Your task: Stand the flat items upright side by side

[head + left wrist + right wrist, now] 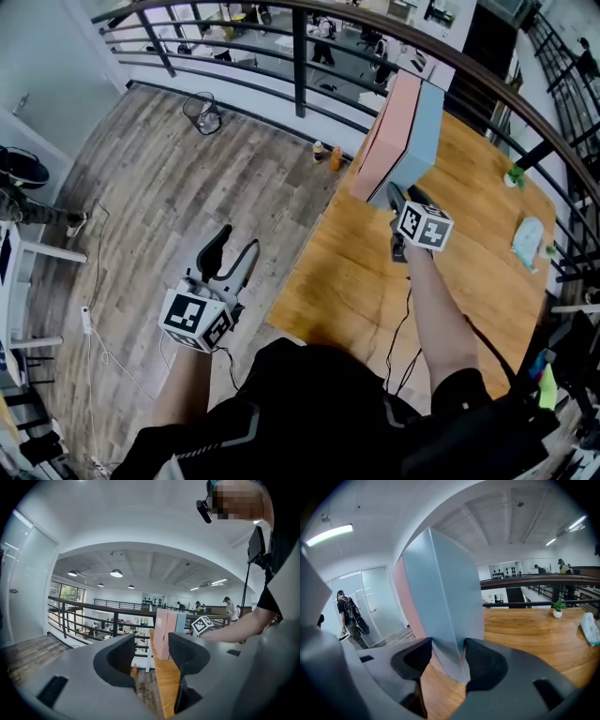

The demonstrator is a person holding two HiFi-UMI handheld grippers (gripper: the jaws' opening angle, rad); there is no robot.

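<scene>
— Where are the flat items at this moment?
— Both stand upright on the wooden table (366, 291), near its corner on the side of the railing (299, 56). In the head view the pink item (382, 141) is on the left. The blue item (427, 122) is directly beside it, face against face.
— What does the right gripper (401, 195) do?
— Its jaws are closed on the near edge of the blue item, low down. The pads press on both faces.
— And the left gripper (228, 255)?
— It hangs over the wood floor (169, 187), well apart from the items. Its jaws stand apart and nothing is between them.
— Is something else on the table?
— Yes, a small green plant (514, 174) and a pale blue object (528, 242) near the right edge.
</scene>
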